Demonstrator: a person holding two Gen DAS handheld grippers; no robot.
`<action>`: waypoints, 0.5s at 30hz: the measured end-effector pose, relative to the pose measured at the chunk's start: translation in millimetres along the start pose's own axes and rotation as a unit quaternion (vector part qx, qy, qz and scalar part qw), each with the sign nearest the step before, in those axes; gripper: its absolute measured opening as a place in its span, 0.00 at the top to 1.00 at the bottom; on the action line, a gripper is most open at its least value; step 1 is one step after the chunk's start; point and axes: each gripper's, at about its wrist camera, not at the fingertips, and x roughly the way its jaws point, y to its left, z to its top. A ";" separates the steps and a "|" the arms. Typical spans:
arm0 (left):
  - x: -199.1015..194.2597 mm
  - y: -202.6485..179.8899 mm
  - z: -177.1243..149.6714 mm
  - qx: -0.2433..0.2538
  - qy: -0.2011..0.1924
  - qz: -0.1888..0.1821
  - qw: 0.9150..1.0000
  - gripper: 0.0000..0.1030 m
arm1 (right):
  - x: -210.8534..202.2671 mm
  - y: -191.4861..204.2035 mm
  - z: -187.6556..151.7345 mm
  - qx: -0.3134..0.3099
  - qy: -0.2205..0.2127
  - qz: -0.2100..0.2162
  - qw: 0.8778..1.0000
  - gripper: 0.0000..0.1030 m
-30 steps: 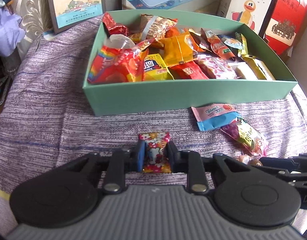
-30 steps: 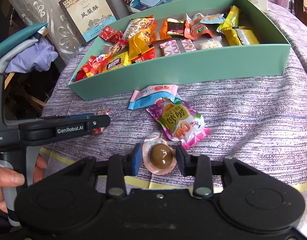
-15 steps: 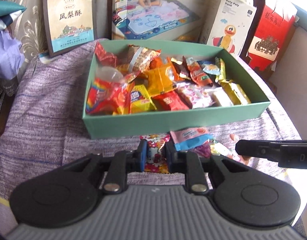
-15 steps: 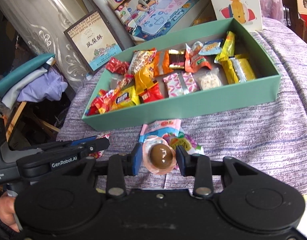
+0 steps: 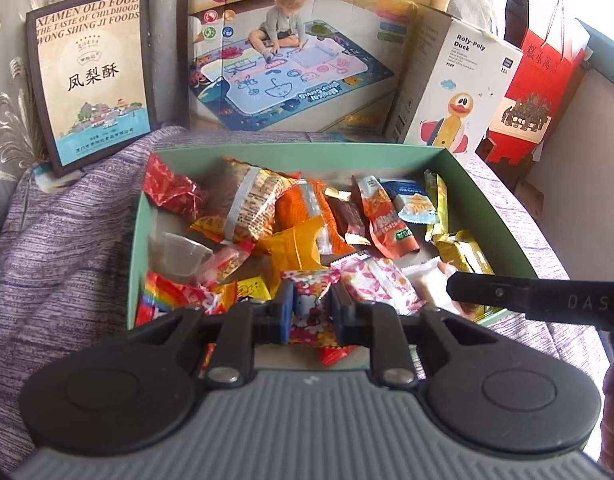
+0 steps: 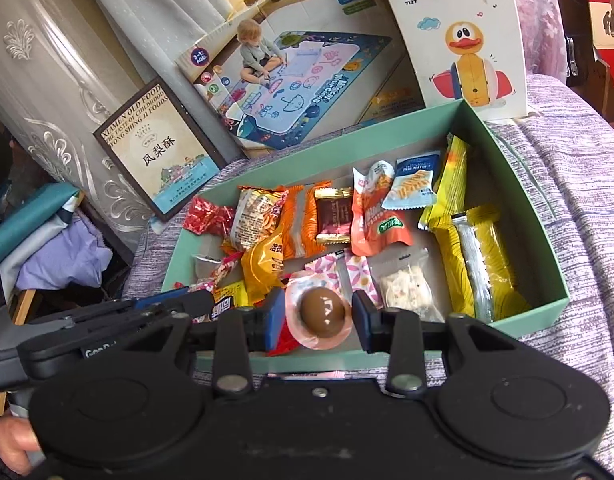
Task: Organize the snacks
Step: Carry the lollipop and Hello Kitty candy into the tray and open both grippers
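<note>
L gripper [image 5: 312, 312]: clamped on candy [image 5: 309, 314], a small floral wrapper w/ cartoon print, pads on both sides; held over near edge of box [image 5: 495, 204], above the snacks at its front.
R gripper [image 6: 318, 314]: clamped on jelly cup [image 6: 321, 312], round, brown centre, pinkish rim, foil lid facing camera; held over front of box [image 6: 519, 184], just above near wall.
Box: mint-green, open top, shallow, sits on purple cloth [image 5: 67, 240]; near full of snacks.
Box contents, L side: red foil pack [image 5: 169, 190] in far corner, clear cup [image 5: 179, 254] below it, rainbow pack [image 5: 167, 294] at near corner.
Box contents, mid: striped noodle bag [image 5: 251, 208], orange pack [image 5: 303, 208], brown choc bar [image 6: 333, 216], pink-white pack [image 5: 377, 280].
Box contents, R side: blue-white pack [image 6: 413, 184], yellow packs [image 6: 475, 248] along R wall, clear bag w/ white bits [image 6: 403, 290].
Grippers rel.: side by side, near each other; R one's finger shows at right of L view, L one's at left of R view.
Behind box: framed pastry box [image 5: 91, 76] at left, play-mat box [image 5: 295, 64] mid, duck toy box [image 5: 455, 84] right, red box [image 5: 539, 92] far right.
Person: part of a hand [image 6: 11, 440] on L gripper handle, low left in R view.
</note>
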 end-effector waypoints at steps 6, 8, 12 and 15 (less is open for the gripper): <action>12.3 -0.9 -6.1 0.005 0.008 0.018 1.000 0.47 | 17.9 -1.9 0.0 0.004 0.016 -0.003 1.000 0.58; 8.7 -2.4 -9.5 0.008 -0.004 0.031 0.999 0.16 | 15.8 -3.9 -1.2 0.009 0.008 -0.004 1.000 0.22; 0.6 -4.8 -15.4 0.015 -0.006 0.029 0.999 0.06 | 5.5 -3.3 -3.1 0.007 -0.009 -0.011 1.000 0.07; -6.9 -5.2 -20.9 0.009 -0.008 0.027 1.000 0.02 | -4.3 -4.6 -5.2 0.011 -0.016 -0.015 1.000 0.00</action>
